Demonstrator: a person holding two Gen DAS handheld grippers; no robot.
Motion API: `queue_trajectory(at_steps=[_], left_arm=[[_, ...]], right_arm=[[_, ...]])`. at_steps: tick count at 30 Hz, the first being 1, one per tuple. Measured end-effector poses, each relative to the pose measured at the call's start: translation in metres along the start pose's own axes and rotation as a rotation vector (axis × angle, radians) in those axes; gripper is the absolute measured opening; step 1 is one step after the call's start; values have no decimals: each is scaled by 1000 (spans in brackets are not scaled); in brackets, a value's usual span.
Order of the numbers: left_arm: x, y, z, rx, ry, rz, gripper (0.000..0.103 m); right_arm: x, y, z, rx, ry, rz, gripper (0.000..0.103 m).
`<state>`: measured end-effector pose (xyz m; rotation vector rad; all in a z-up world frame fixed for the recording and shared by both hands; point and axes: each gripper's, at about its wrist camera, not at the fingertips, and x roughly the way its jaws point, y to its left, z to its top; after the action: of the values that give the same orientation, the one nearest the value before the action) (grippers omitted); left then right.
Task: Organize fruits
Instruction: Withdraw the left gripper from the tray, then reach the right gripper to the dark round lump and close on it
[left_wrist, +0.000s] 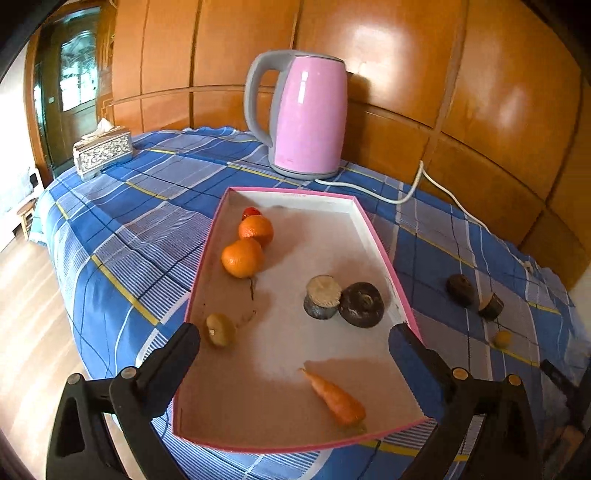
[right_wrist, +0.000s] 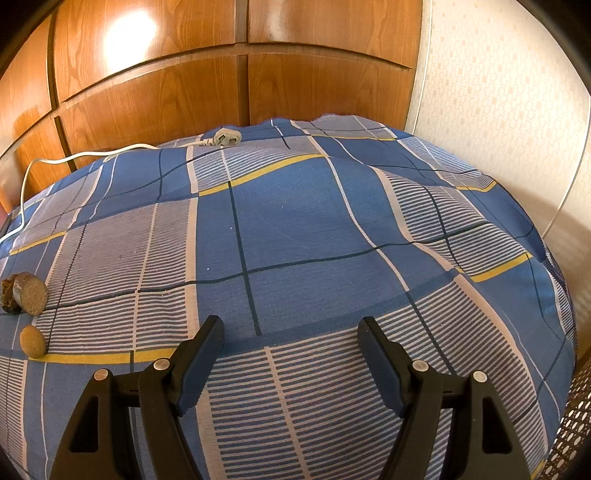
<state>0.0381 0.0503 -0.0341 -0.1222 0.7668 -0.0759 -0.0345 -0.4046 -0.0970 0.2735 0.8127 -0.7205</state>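
Observation:
A pink-rimmed shallow box lies on the blue plaid cloth. In it are two oranges, a small red fruit, a small yellow-green fruit, two dark cut chunks and a carrot. My left gripper is open and empty above the box's near end. Outside the box to the right lie two more dark chunks and a small yellow fruit. My right gripper is open and empty over bare cloth. A cut chunk and a small round fruit lie far to its left.
A pink electric kettle stands behind the box, its white cord trailing right to a plug. A silver tissue box sits at the far left corner. Wooden panels back the table. The table edge drops off at left.

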Motion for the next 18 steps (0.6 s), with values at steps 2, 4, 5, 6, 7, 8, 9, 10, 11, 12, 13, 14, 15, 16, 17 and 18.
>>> queue_trajectory(at_steps=[2, 4, 5, 6, 7, 8, 9, 10, 11, 12, 13, 14, 15, 16, 17, 18], left_arm=[[-1, -2, -2, 14, -1, -7, 103], [-2, -6, -3, 30, -1, -21, 103], [-2, -7, -3, 35, 0, -25, 103], [-3, -8, -4, 41, 0, -27, 103], [-3, -10, -4, 48, -3, -31, 103], [-4, -11, -5, 52, -4, -35, 103], [-4, -11, -5, 55, -3, -37, 103], [-3, -12, -5, 57, -2, -38, 103], [-3, -12, -6, 58, 1, -40, 103], [-2, -12, -6, 59, 5, -42, 103], [-2, -13, -7, 61, 7, -43, 103], [-2, -14, -7, 63, 10, -45, 103], [-1, -14, -8, 65, 12, -46, 103], [-1, -15, -8, 68, 12, -48, 103], [-1, -15, -9, 70, 11, -49, 103], [-2, -15, -9, 73, 11, -51, 103]], right_arm=[[0, 0, 1, -1, 5, -8, 78], [1, 0, 2, 3, 13, -16, 80], [2, -1, 2, 6, 18, -17, 80], [2, 0, 3, 5, 21, -19, 80], [1, 0, 3, 3, 23, -22, 80], [1, 1, 4, 1, 27, -23, 80], [1, 2, 5, -2, 34, -19, 80], [1, 3, 7, -9, 41, -5, 80], [0, 6, 8, -16, 46, 8, 80], [-1, 9, 8, -22, 50, 18, 80], [-2, 14, 9, -37, 55, 42, 80], [-4, 18, 10, -48, 57, 59, 80], [-8, 25, 10, -68, 53, 81, 80], [-11, 31, 11, -82, 49, 99, 80], [-14, 38, 12, -99, 46, 127, 80], [-18, 44, 12, -114, 43, 151, 80]])
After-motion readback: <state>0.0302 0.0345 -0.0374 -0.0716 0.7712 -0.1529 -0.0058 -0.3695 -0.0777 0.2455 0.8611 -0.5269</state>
